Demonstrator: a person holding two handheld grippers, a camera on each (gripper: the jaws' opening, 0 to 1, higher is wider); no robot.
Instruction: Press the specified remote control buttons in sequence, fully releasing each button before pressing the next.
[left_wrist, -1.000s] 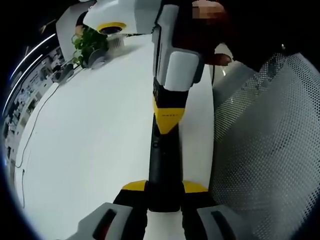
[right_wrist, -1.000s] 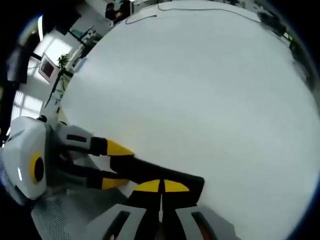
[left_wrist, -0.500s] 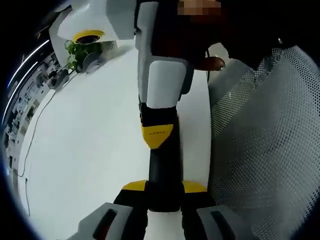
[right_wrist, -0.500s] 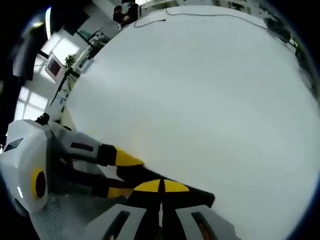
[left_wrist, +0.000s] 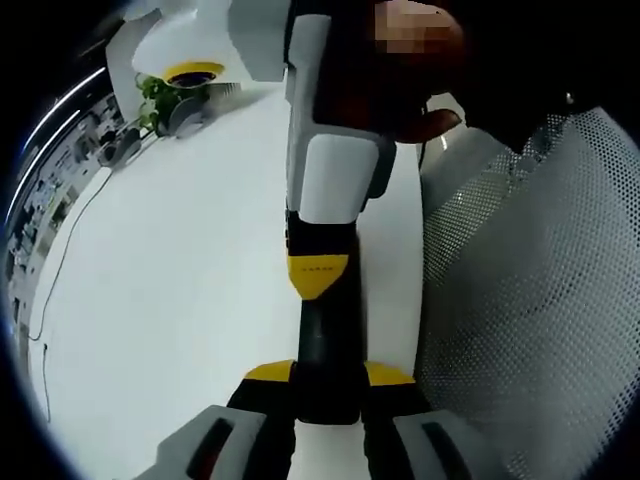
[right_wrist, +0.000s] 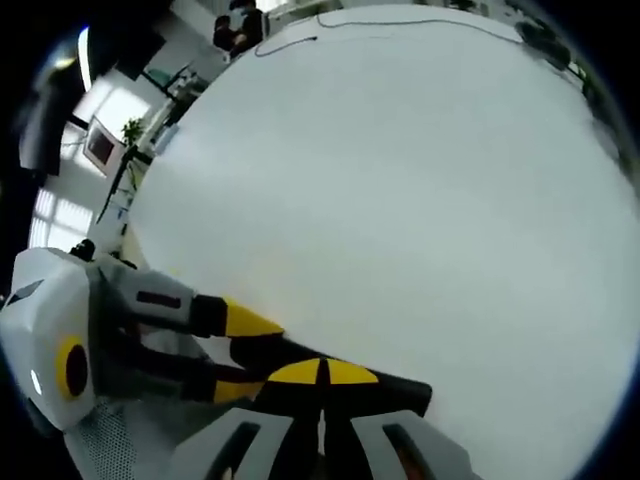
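The white table (left_wrist: 170, 290) spreads wide, with a mesh chair back (left_wrist: 530, 300) beside the black remote control (left_wrist: 328, 350) and a potted plant (left_wrist: 160, 95) at the far edge beyond it. The remote lies along the table edge; the left gripper (left_wrist: 330, 385) has its jaws clamped on the near end. The right gripper (left_wrist: 318, 275), jaws closed together and holding nothing, bears tip-down on the remote's face. Over the last second that tip has slid nearer along the remote, then eased back a little, probably a release after a press.

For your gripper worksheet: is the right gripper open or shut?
Shut: the right gripper's yellow tips meet with no gap, pressed onto the black remote.
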